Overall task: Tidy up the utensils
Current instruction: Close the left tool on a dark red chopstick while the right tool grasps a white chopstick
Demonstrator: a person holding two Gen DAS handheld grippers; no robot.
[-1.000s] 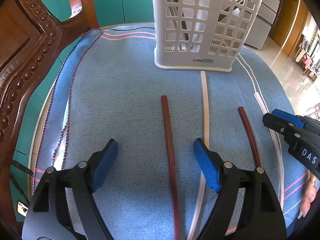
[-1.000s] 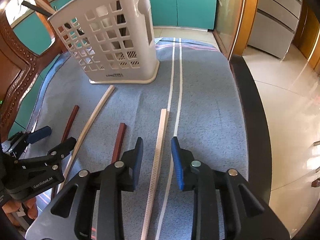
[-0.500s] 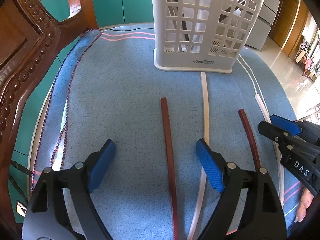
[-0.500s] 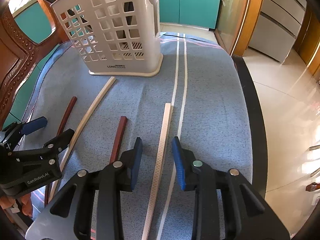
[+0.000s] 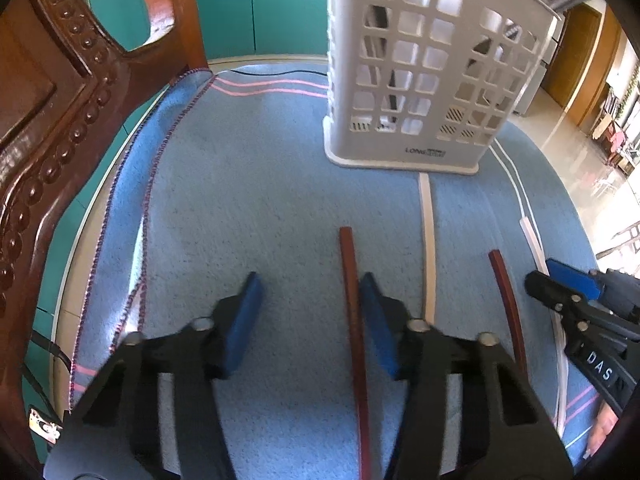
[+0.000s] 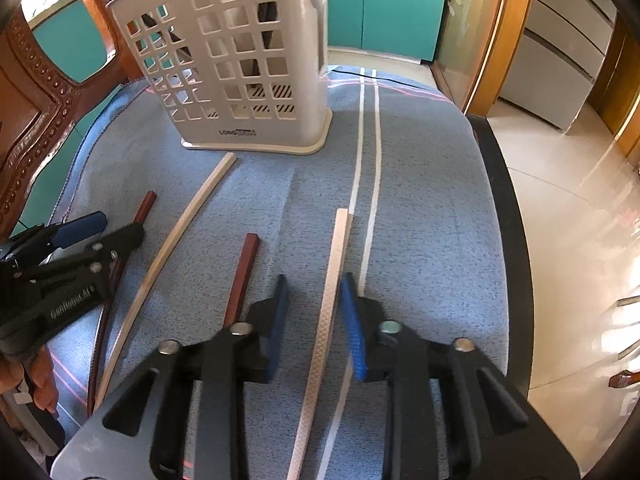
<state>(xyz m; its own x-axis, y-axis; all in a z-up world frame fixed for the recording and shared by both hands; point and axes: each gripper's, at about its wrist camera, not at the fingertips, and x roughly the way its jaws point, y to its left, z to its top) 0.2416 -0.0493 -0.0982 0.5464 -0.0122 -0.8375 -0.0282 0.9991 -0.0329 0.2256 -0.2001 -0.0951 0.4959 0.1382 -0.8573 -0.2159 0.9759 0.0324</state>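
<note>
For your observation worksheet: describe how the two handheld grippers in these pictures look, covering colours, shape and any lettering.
Both grippers are black plastic frames with cut-out openings and silver rivets. The left gripper and right gripper each end in two flat fingers faced with blue pads. White lettering shows on their sides: "GenRobot.AI" on the left one, "DAS" on the right one.

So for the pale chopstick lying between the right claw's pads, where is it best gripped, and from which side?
Probably mid-shaft, coming from above with the pads on its two long sides. The pale chopstick lies flat on the blue cloth, thin and straight, running along the right claw's pointing line. Its jaws, just closing, already straddle it; one pad looks to be touching, the other still apart.
</note>
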